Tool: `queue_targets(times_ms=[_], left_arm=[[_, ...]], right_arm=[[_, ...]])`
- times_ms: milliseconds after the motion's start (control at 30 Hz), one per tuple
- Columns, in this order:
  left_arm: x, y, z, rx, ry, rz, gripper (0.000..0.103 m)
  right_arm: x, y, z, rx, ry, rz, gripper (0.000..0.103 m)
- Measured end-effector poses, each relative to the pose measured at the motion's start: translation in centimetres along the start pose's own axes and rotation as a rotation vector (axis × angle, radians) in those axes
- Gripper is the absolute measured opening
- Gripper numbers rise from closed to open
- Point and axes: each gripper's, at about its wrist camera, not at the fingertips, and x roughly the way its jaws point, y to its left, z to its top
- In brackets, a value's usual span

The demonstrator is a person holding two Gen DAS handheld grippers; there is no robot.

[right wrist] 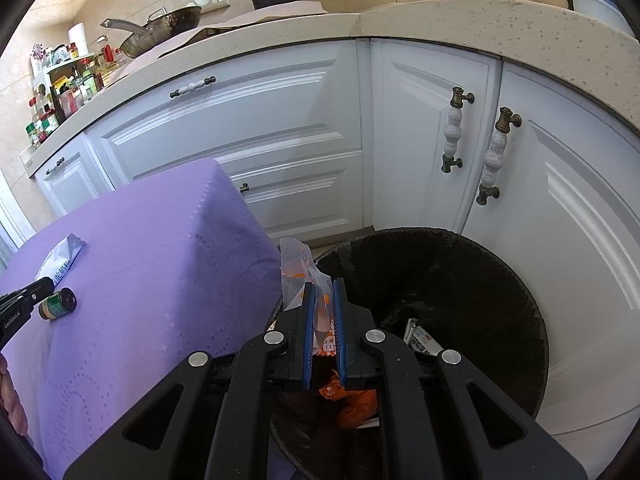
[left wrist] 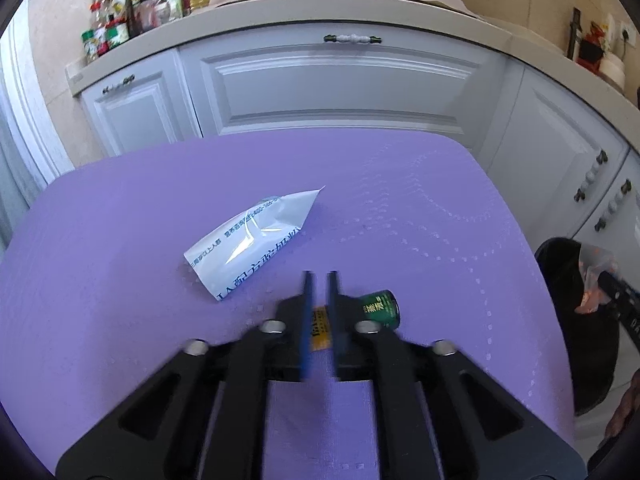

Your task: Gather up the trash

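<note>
bin rim — wrapper pinched above

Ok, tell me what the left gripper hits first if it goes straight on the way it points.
Likely the green battery, lying crosswise just past the tips of the left gripper, its yellow band showing through the gap between them. Beneath is the purple table cover. Depth is unclear.
</note>
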Motion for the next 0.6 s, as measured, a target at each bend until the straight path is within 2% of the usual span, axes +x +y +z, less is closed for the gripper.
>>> queue_targets(times_ms=[67,100,167,233,433,600], left_arm=[[-0.2,0.2,0.0,-0.009,-0.013,0.003,0.037],[-0.4,0.1,-0.1,-0.009,-0.019,0.006,0.040],[-0.6,-0.1,-0.1,-0.006,-0.028,0.007,0.054],[-0.8,-0.3,-0.3,-0.001,-0.033,0.011,0.060],[-0.4,-0.7,-0.7,0.013,-0.025,0.024,0.070],[0.1,-0.9,-1.0,0.014,-0.001,0.018,0.071]], right_arm=[[0.1,0.0,0.0,-0.001,0.001,0.003,0.010],[0.1,0.0,0.0,-0.001,0.002,0.003,0.010],[0.2,0.0,0.0,-0.001,0.005,0.003,0.010],[0.2,0.0,0.0,0.000,0.007,0.003,0.010],[0.2,0.0,-0.1,0.001,0.010,0.005,0.010],[0.2,0.0,-0.1,0.003,0.009,0.006,0.010]])
